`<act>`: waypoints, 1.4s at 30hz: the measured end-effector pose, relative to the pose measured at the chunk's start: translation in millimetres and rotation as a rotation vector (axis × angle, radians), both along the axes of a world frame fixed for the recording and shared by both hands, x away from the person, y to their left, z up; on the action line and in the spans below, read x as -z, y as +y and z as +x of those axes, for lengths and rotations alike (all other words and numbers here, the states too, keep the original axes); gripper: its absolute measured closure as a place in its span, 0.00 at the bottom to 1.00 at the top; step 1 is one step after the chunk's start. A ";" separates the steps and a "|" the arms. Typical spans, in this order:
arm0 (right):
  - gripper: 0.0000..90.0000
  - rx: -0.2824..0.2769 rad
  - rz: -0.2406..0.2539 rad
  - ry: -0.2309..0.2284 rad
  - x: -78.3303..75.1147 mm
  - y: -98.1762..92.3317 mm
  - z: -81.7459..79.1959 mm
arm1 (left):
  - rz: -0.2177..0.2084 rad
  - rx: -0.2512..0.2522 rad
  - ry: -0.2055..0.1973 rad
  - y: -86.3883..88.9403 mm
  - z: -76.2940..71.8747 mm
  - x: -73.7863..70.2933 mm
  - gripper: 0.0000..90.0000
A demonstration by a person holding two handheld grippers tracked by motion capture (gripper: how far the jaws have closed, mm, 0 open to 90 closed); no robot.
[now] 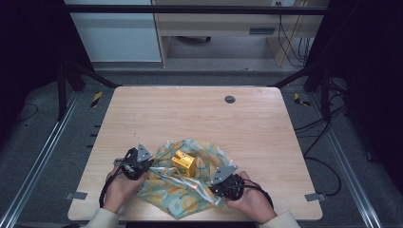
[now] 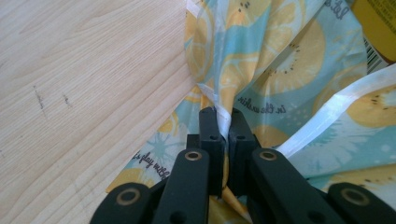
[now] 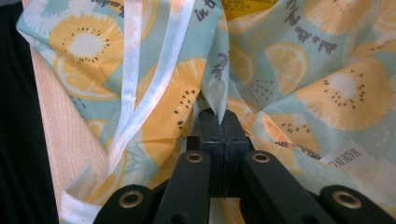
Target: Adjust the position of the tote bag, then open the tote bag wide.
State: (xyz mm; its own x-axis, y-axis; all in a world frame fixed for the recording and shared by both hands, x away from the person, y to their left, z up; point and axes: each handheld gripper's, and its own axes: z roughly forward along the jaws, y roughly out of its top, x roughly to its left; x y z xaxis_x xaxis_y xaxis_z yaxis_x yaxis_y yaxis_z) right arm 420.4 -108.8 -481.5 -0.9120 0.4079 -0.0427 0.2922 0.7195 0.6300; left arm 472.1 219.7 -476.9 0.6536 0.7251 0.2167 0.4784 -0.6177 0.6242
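Left gripper point(image 1: 142, 160): jaws pressed together on a pinch of the cloth point(image 1: 183, 183) at its left edge; the left gripper point(image 2: 223, 122) view shows the white hem caught between the pads.
Left hand point(image 1: 119, 186): low over the near-left part of the table point(image 1: 199, 114), forearm coming in from the near edge, gripper angled inward toward the cloth.
Cloth, position: spread and rumpled at the near middle of the table, between the two grippers; teal print with lemon slices, white tape along the hem.
Cloth, handling: judged thin, soft and light; it will sag and fold wherever it is not held. Looks smooth, so a shallow bite could slip. Best purchase looks to be the taped hem or a gathered fold.
Box point(image 1: 184, 163): small, yellow, resting on the cloth near its middle; judged stiff and light, likely to tip or slide if the cloth is lifted unevenly.
Right gripper point(image 1: 219, 182): jaws shut on a fold of cloth at the right edge, seen up close in the right gripper point(image 3: 223, 122) view.
Right hand point(image 1: 249, 198): near-right, low, mirroring the left hand.
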 end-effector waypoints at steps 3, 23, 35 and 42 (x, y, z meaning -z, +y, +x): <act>1.00 0.007 0.000 -0.002 -0.1 -1.0 0.5 | 0.006 0.004 0.002 0.0 -0.4 0.3 0.98; 1.00 0.043 -0.020 -0.007 -0.9 -9.5 4.6 | 0.024 0.009 0.044 -3.2 -4.0 3.7 0.99; 0.75 0.091 0.058 -0.047 -7.8 -17.3 5.1 | -0.040 -0.001 -0.036 3.3 -13.8 -5.9 0.74; 0.41 0.166 0.131 -0.088 -20.1 -26.3 7.7 | -0.174 -0.016 -0.080 6.4 -22.0 -19.0 0.49</act>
State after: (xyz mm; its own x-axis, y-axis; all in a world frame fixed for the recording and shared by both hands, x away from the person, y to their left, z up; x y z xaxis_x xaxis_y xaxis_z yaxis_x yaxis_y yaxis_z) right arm 428.1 -135.1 -461.4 -0.8273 0.5589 -0.0558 0.3395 0.5767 0.7431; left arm 450.1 226.0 -457.9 0.6277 0.7662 0.1376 0.4319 -0.4898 0.7573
